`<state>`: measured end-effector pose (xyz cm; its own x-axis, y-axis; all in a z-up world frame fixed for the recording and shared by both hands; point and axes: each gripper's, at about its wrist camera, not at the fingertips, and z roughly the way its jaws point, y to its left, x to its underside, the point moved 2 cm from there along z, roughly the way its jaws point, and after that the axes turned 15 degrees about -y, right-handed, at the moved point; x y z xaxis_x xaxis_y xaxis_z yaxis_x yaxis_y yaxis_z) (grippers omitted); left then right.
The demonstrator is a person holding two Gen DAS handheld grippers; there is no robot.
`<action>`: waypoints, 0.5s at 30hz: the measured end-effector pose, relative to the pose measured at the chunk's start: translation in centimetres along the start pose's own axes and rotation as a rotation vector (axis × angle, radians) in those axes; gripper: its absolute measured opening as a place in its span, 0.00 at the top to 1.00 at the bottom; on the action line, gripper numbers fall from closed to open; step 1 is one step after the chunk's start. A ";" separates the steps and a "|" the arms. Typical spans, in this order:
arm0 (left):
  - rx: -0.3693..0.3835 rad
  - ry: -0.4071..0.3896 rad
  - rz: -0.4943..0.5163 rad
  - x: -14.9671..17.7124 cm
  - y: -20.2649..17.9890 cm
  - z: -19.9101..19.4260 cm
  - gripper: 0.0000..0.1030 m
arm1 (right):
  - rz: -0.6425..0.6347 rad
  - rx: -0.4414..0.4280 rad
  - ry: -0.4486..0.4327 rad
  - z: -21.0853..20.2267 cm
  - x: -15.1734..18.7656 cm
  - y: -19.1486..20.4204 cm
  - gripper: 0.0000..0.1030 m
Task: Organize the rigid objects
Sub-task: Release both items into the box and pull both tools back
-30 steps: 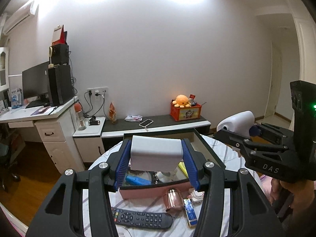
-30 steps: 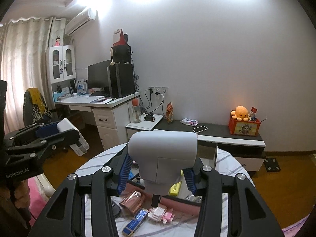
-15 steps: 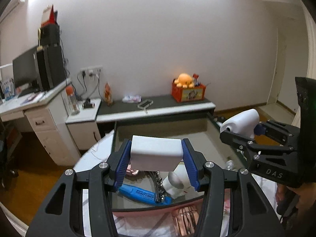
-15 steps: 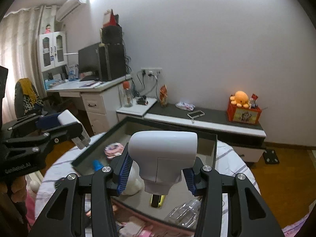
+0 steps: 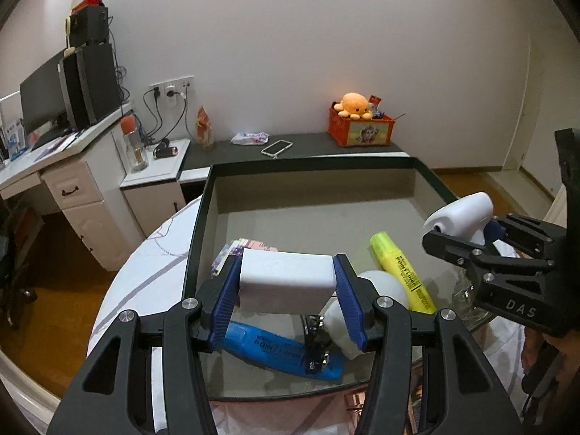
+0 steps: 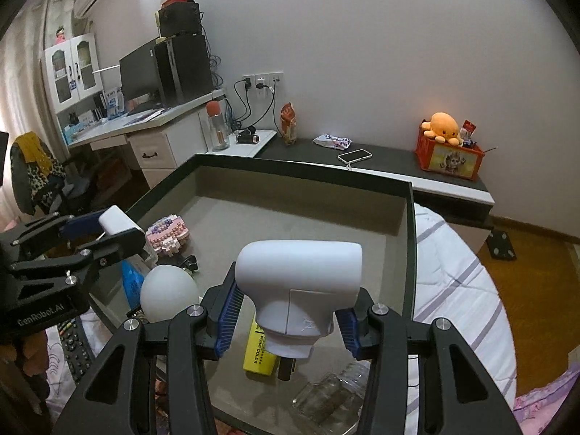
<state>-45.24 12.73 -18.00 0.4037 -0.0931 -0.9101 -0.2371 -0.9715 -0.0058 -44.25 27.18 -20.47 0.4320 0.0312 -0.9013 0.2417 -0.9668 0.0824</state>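
My left gripper (image 5: 286, 291) is shut on a white rectangular block (image 5: 286, 284) and holds it above the near left part of a dark-rimmed storage box (image 5: 311, 162). My right gripper (image 6: 290, 313) is shut on a white T-shaped device (image 6: 299, 282) above the box's near right part (image 6: 301, 174). Inside the box lie a yellow highlighter (image 5: 400, 270), a blue highlighter (image 5: 279, 348), a white egg-shaped object (image 6: 168, 293), a pink brick piece (image 6: 168, 233) and a clear glass jar (image 6: 328, 398). Each gripper shows in the other's view: right (image 5: 482, 250), left (image 6: 90, 239).
The box sits on a round table with a striped white cloth (image 6: 456, 290). A black remote (image 6: 78, 351) lies on the table at the left. Beyond are a low dark shelf with a phone (image 5: 277, 146), an orange crate (image 5: 359, 130), and a white desk (image 5: 72, 177).
Both grippers have moved forward and down over the box with their objects still held. The box interior now fills the views; the remote and items before the box dropped out of the left view.
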 end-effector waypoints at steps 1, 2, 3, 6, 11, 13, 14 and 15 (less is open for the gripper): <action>-0.003 -0.002 -0.007 0.1 0.1 -0.2 0.49 | 0.003 0.004 -0.001 -0.1 0.1 0.0 0.53; -0.005 -0.009 -0.012 0.1 0.2 -0.4 0.49 | 0.003 0.007 -0.002 -0.2 0.1 0.0 0.53; -0.008 -0.016 -0.016 0.1 0.2 -0.7 0.49 | 0.002 0.011 -0.003 -0.3 0.1 -0.1 0.53; -0.009 -0.034 -0.025 -0.2 0.5 -1.4 0.34 | 0.003 0.017 -0.013 -0.8 -0.1 0.1 0.53; -0.023 -0.083 0.005 -0.7 0.1 -3.9 0.13 | 0.005 0.034 -0.081 -2.8 -0.8 0.7 0.25; -0.033 -0.093 0.008 -0.8 0.0 -5.2 0.05 | -0.011 0.033 -0.113 -3.8 -1.3 1.3 0.24; -0.039 -0.104 0.011 -0.9 0.0 -5.9 0.04 | -0.011 0.033 -0.125 -4.4 -1.4 1.6 0.24; -0.049 -0.118 0.014 -1.1 0.0 -6.7 0.02 | -0.009 0.033 -0.135 -4.8 -1.6 1.7 0.24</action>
<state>-39.73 11.35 -14.26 0.2930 -0.0832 -0.9525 -0.1971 -0.9801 0.0250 -40.35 26.67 -16.85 0.3083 0.0072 -0.9513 0.2157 -0.9745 0.0625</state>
